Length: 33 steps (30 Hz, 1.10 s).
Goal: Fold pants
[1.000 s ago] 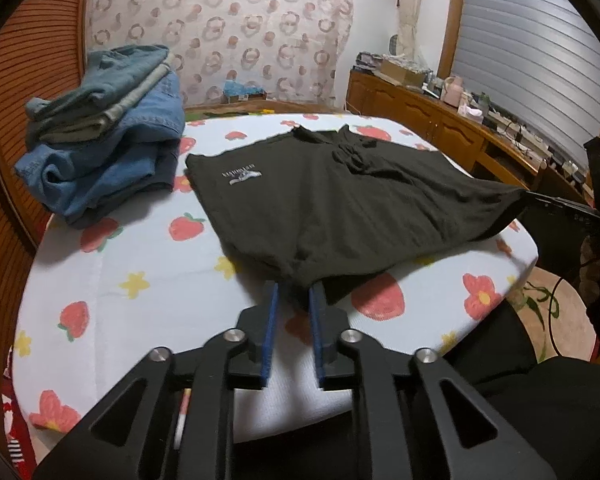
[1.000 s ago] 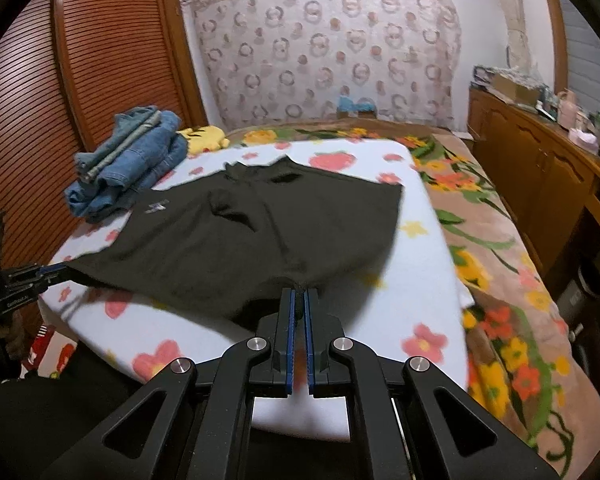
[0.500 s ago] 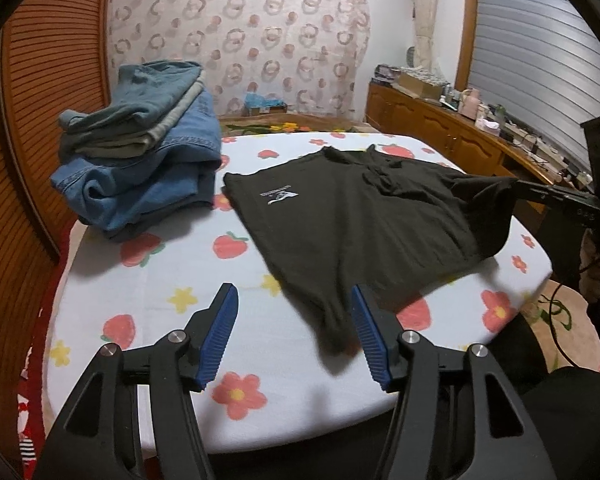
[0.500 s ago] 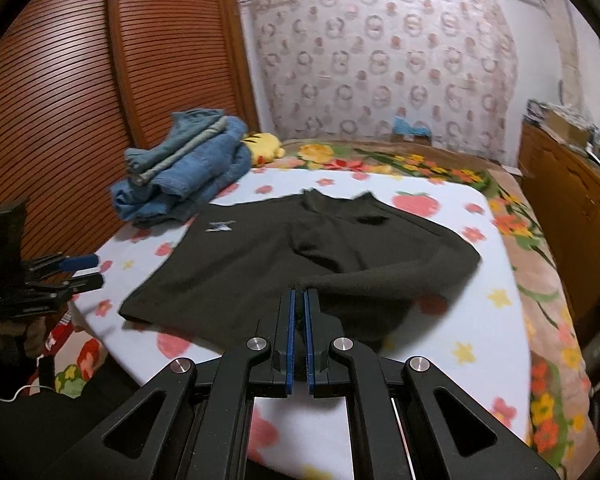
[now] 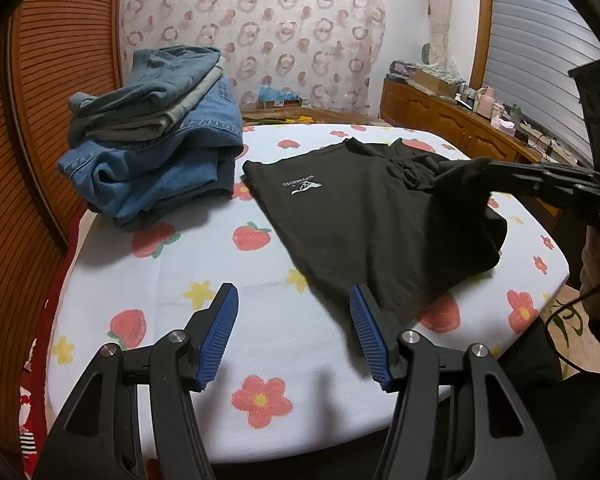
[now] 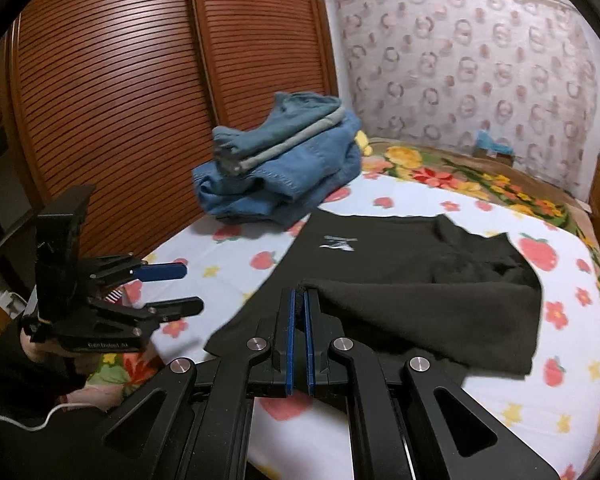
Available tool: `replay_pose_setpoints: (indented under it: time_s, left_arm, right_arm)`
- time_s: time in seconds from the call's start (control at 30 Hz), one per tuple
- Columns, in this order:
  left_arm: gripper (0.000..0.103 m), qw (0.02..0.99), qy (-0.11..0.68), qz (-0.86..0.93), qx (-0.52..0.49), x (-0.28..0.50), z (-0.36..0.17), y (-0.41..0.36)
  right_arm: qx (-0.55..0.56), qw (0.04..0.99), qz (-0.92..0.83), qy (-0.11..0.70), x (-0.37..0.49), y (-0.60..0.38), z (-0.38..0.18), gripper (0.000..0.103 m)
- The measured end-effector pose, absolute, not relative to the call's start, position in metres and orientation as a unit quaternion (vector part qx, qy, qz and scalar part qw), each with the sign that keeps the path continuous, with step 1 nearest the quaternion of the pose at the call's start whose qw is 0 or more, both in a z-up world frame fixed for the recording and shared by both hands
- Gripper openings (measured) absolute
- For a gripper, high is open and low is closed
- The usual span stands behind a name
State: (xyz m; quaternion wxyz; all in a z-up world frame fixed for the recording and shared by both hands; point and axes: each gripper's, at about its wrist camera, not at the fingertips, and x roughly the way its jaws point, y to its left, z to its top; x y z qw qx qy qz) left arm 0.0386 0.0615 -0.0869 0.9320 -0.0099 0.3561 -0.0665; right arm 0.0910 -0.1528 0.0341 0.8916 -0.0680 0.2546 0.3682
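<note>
Left tool (image 5: 294, 314): jaws apart, nothing between; black pants (image 5: 364, 216) lie just beside, on the bed (image 5: 284, 340).
Right tool (image 6: 299, 300): clamped on folded-over pants edge.
Hidden: gripped edge behind pads.

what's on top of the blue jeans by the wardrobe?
On the blue jeans, a folded teal-blue denim piece over a grey folded piece showing only its edge. Anything deeper between the layers is covered.

1. The left gripper (image 5: 294, 312) has just been opening; its blue pads (image 5: 220, 332) stand apart with nothing between them.
2. The right gripper (image 6: 299, 300) is clamped on dark cloth (image 6: 420, 308).
</note>
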Motion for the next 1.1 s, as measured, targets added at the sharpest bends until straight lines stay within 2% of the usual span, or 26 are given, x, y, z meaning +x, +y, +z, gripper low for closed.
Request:
replay_pose_setpoints:
  time_s: [0.33,0.5,0.57,0.6,0.83,0.93,1.1]
  left_arm:
    - [0.059,0.931,0.360,-0.053,-0.022,0.038,-0.094,0.072]
    - [0.059,0.932,0.359,-0.058,-0.016,0.044,-0.093,0.067]
    - [0.059,0.932,0.357,-0.064,-0.011,0.047,-0.091,0.060]
    - [0.059,0.932,0.356,-0.066,-0.010,0.049,-0.091,0.058]
    - [0.059,0.931,0.354,-0.094,-0.003,0.064,-0.089,0.038]
    - [0.059,0.928,0.356,-0.107,-0.004,0.071,-0.090,0.030]
    - [0.059,0.927,0.359,-0.104,0.002,0.079,-0.091,0.018]
  right_arm:
    - [-0.075,0.873,0.394,0.278,0.113,-0.145,0.017,0.004]
    - [-0.082,0.879,0.374,0.285,0.115,-0.157,0.013,0.012]
    - [-0.081,0.884,0.364,0.281,0.116,-0.166,0.014,0.026]
    - [-0.080,0.887,0.360,0.279,0.114,-0.169,0.016,0.028]
    - [-0.073,0.911,0.311,0.261,0.100,-0.201,0.015,0.032]
    - [-0.065,0.921,0.271,0.271,0.113,-0.224,0.008,0.037]
    - [-0.054,0.935,0.208,0.281,0.142,-0.252,-0.003,0.038]
